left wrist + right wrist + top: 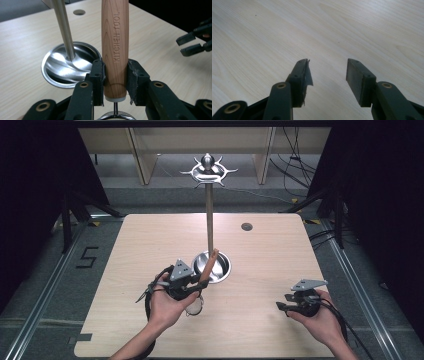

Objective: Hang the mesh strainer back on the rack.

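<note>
My left gripper is shut on the wooden handle of a kitchen tool, near the handle's lower end. The handle is stamped "KITCHEN TOOL" and points up and away, over the stand's round steel base. The tool's round metal head hangs below the hand. The stand's thin pole rises to a crown of hooks. Above the bare table at the right, my right gripper is open and holds nothing; it is also at the right edge of the left gripper view.
The light wooden table has a small round hole at the back right. Dark curtains flank the table, and cables lie on the floor to the right. Pale shelving stands behind the stand.
</note>
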The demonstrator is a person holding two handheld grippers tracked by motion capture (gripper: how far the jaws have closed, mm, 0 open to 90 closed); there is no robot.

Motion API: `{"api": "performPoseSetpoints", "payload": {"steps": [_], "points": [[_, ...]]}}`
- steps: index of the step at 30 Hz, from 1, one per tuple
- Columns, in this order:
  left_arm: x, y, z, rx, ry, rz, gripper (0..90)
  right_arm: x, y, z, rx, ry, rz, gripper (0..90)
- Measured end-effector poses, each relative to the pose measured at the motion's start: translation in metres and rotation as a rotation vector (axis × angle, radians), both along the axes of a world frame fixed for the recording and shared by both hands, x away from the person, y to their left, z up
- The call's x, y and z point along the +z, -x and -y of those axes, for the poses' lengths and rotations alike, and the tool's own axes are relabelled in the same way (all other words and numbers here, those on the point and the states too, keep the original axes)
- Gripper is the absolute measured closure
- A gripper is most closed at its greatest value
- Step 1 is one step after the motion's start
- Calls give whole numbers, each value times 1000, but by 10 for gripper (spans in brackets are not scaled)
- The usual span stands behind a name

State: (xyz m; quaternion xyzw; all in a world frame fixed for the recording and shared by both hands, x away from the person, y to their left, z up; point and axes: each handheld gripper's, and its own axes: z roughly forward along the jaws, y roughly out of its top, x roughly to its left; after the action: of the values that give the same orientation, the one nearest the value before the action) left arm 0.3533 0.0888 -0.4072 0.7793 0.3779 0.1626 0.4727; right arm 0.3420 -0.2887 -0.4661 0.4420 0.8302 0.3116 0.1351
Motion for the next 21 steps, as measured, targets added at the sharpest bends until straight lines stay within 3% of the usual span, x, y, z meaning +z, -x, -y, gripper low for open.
{"api": "performPoseSetpoints", "payload": {"steps": [1, 9, 10, 11, 12, 14, 15, 17, 18, 19, 21], "points": [[1, 0, -1, 4, 6, 9, 679, 2, 0, 1, 7, 7, -20, 530], [13, 3, -5, 22, 30, 80, 679, 2, 0, 1, 7, 7, -14, 528], [14, 4, -5, 24, 36, 90, 679, 0, 0, 0, 2, 2, 5, 528], [15, 4, -5, 28, 38, 97, 679, 3, 1, 0, -3, 4, -39, 528], [18, 5, -5, 31, 45, 105, 679, 2, -1, 1, 9, 10, -8, 527], [20, 5, -6, 29, 43, 111, 679, 2, -1, 1, 9, 10, -6, 527], [21, 5, -7, 29, 50, 119, 679, 0, -1, 0, 13, 7, 28, 527], [25, 6, -8, 44, 62, 126, 679, 2, -1, 1, 11, 12, 0, 525], [26, 6, -9, 42, 62, 131, 679, -2, -2, 0, 2, -3, 38, 524], [27, 6, -9, 45, 68, 133, 680, 3, -1, 1, 1, 10, -16, 523], [29, 6, -11, 50, 75, 136, 679, 2, -1, 0, -2, 5, -16, 523]]}}
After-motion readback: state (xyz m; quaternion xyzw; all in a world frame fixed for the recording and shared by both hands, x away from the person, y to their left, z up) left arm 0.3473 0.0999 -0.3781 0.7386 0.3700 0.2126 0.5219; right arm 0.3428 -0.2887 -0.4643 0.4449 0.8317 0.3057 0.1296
